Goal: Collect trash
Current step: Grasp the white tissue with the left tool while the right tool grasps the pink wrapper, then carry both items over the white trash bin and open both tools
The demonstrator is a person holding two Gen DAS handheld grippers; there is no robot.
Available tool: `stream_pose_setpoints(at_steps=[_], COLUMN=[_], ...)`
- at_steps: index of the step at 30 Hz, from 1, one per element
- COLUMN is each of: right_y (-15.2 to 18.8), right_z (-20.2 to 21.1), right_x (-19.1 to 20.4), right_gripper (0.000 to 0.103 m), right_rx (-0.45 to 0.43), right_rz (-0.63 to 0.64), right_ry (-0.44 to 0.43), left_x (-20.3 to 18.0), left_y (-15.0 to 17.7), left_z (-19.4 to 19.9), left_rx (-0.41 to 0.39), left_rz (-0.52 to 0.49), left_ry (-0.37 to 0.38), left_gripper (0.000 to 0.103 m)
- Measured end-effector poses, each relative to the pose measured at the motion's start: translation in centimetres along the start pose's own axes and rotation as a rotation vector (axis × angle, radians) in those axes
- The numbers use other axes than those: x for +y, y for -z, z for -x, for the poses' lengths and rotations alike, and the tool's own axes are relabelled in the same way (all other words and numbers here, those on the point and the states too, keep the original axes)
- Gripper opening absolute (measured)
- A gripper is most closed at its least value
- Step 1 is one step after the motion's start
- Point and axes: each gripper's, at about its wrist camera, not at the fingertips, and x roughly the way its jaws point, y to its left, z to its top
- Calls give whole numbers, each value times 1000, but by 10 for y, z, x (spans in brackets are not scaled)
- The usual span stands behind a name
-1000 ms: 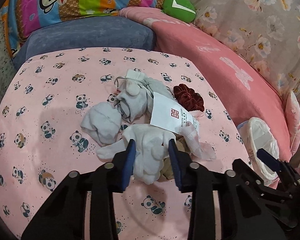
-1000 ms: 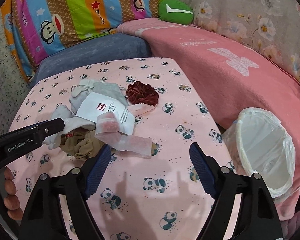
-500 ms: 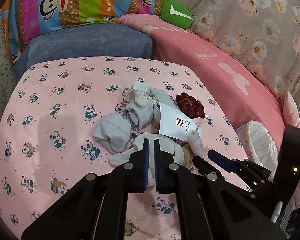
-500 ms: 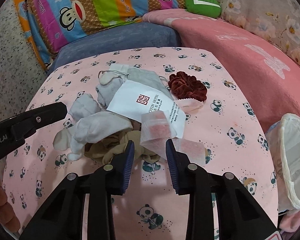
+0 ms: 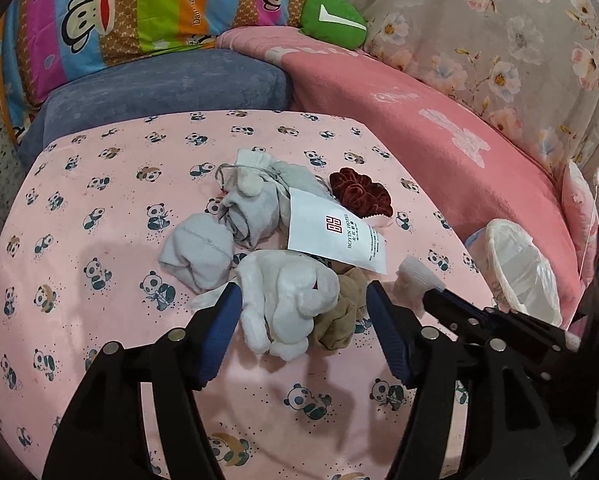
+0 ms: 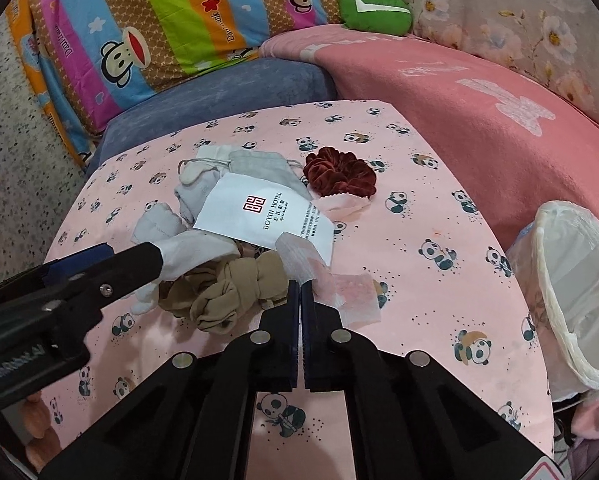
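Trash here is a translucent pinkish wrapper (image 5: 413, 278), seen from the left wrist pinched in the right tongs (image 5: 427, 294) just right of the left tongs (image 5: 301, 300). The left tongs have just been opening and stand released, straddling a white sock (image 5: 287, 296) and tan stocking (image 5: 339, 316) without pressing them. Farther right, off the panda cloth (image 5: 99, 320), a bin lined with a white bag (image 5: 519, 276) shows nothing inside that can be made out. From the right wrist, the right tongs (image 6: 299, 286) have just closed, clenched on the wrapper (image 6: 299, 256), whose other end lies right of their tips. A white hotel envelope (image 6: 259, 212) lies ahead; the bin (image 6: 579, 288) is at far right.
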Motion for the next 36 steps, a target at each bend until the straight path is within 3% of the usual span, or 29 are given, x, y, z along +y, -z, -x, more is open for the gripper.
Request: stream_pose_setpoints(at_steps=[2, 4, 7, 10, 26, 36], right_y=[1, 1, 2, 2, -13, -31], right_z=[7, 12, 20, 27, 98, 143], right_x=[-7, -12, -19, -23, -58, -104], right_gripper=[3, 3, 3, 3, 3, 3], right_rx=[-6, -13, -23, -33, -173, -270], right_rz=[-23, -40, -58, -72, -116, -162], right_ry=[-2, -2, 0, -2, -31, -13], left_x=[-2, -2, -3, -5, -39, -107], left_y=[1, 1, 3, 5, -26, -62], left_z=[-3, -7, -10, -8, 56, 80], left_rx=[5, 24, 42, 37, -94, -173], left_rz=[-7, -5, -3, -11, -53, -161], left_ry=[-5, 13, 25, 16, 28, 109], left_gripper=[56, 36, 14, 5, 2, 2])
